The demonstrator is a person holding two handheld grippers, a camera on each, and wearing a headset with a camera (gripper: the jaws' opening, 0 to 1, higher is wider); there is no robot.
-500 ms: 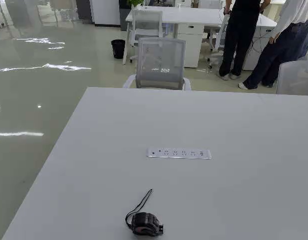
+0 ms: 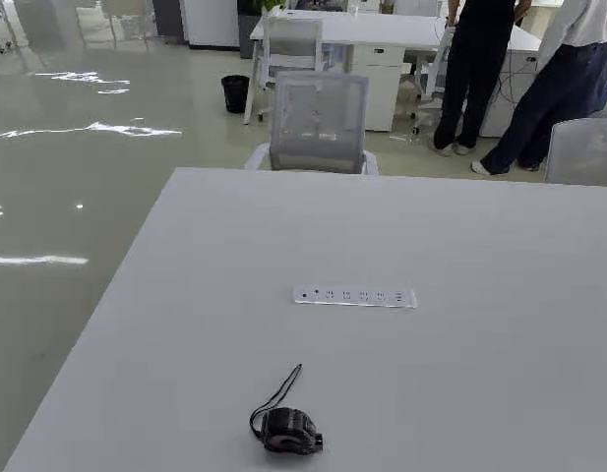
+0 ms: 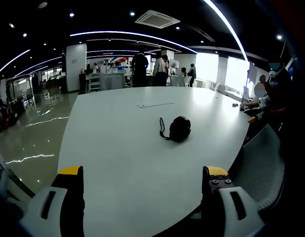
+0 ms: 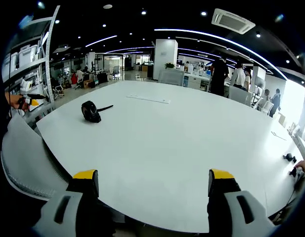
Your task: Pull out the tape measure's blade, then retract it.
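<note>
Jaws gape on left gripper (image 3: 143, 171) and right gripper (image 4: 153, 174), tape measure (image 2: 288, 430) apart.

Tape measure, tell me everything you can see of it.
The tape measure is a small dark rounded case, plastic by its look, lying on the white table near the person's edge, blade fully in. A thin black strap trails from it toward the power strip, stopping short. Only the table touches it; the left gripper and right gripper are open, well short of it.
</note>
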